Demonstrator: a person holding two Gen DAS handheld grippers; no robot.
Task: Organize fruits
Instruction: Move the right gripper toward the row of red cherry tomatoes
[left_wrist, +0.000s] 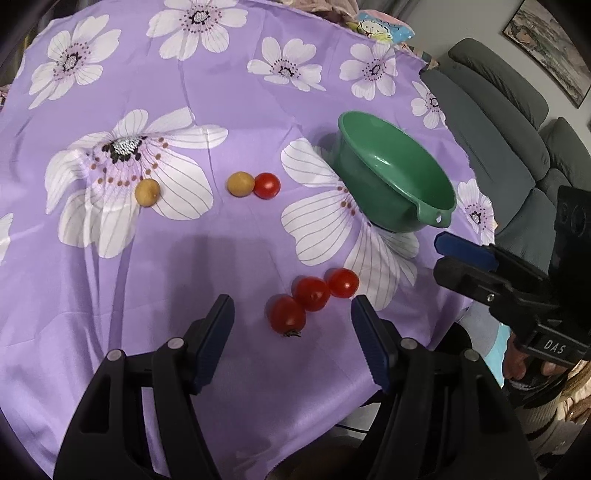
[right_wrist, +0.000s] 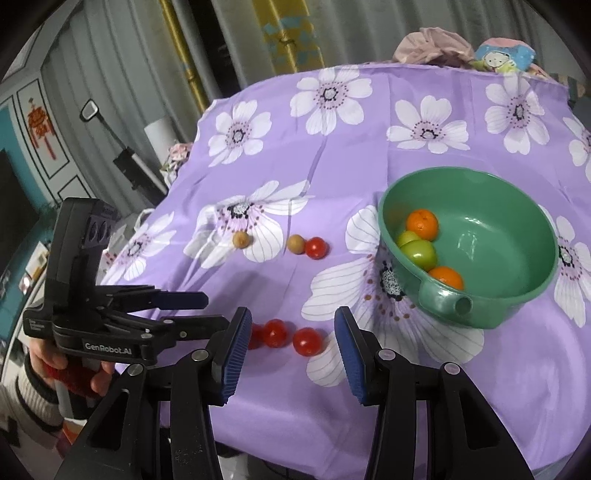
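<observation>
Three red tomatoes (left_wrist: 311, 293) lie in a row on the purple flowered cloth (left_wrist: 221, 240), just beyond my left gripper (left_wrist: 291, 301). It hangs open over them and grips nothing. Farther out lie a fourth tomato (left_wrist: 266, 185) and two yellow-brown fruits (left_wrist: 240, 184) (left_wrist: 147, 192). The green bowl (right_wrist: 491, 314) holds two oranges (right_wrist: 422, 222) and two green fruits (right_wrist: 419, 253). My right gripper (right_wrist: 292, 314) is open and empty, with the tomato row (right_wrist: 306, 341) just past its tips. The left gripper (right_wrist: 214, 310) shows at its left.
A grey sofa (left_wrist: 498, 129) stands past the table's right edge. A cartoon-print cushion (left_wrist: 380, 26) lies at the far edge. The cloth drops off at the near edge. A hand (right_wrist: 74, 373) holds the left gripper's handle.
</observation>
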